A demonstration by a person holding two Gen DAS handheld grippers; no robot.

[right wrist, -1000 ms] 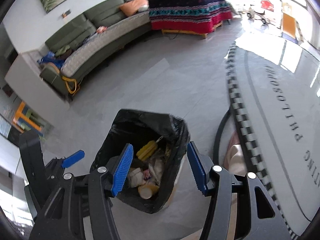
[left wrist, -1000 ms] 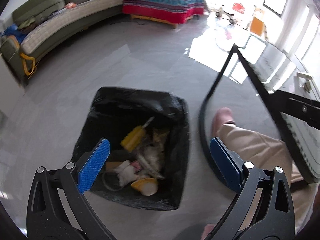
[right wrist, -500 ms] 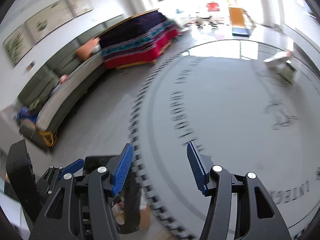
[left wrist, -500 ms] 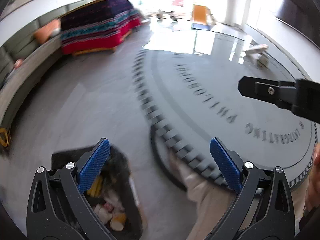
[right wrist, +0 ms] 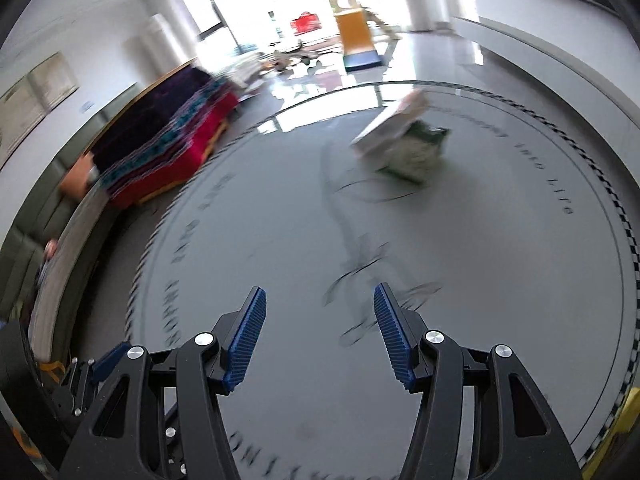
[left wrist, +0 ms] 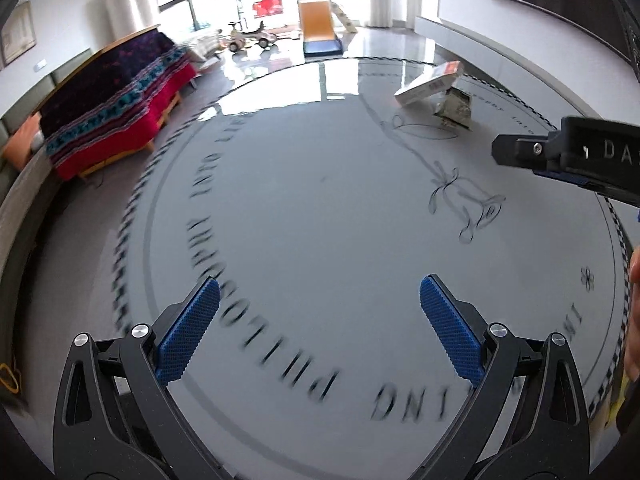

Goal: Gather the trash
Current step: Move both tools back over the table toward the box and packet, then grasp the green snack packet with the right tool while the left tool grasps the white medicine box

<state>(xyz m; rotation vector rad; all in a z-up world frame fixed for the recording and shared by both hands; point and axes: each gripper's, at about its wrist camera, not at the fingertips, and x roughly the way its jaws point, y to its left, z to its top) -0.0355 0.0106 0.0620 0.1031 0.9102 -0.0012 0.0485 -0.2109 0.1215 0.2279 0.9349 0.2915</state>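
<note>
While the left wrist view looks down over a round grey table (left wrist: 320,208) ringed with printed letters, the left gripper (left wrist: 319,330) fills the bottom of the frame with its blue pads spread wide and nothing between them. In the upper right of that frame a white box (left wrist: 430,83) leans on a crumpled wrapper (left wrist: 454,109), well apart from the tongs; part of the right gripper (left wrist: 568,157) juts in from the right edge. From the right wrist view, blurred, the right gripper (right wrist: 320,336) sits at bottom centre, jaws moderately apart and empty, with the same white box (right wrist: 390,128) and crumpled wrapper (right wrist: 418,156) above it, right of centre, on the table's far side.
</note>
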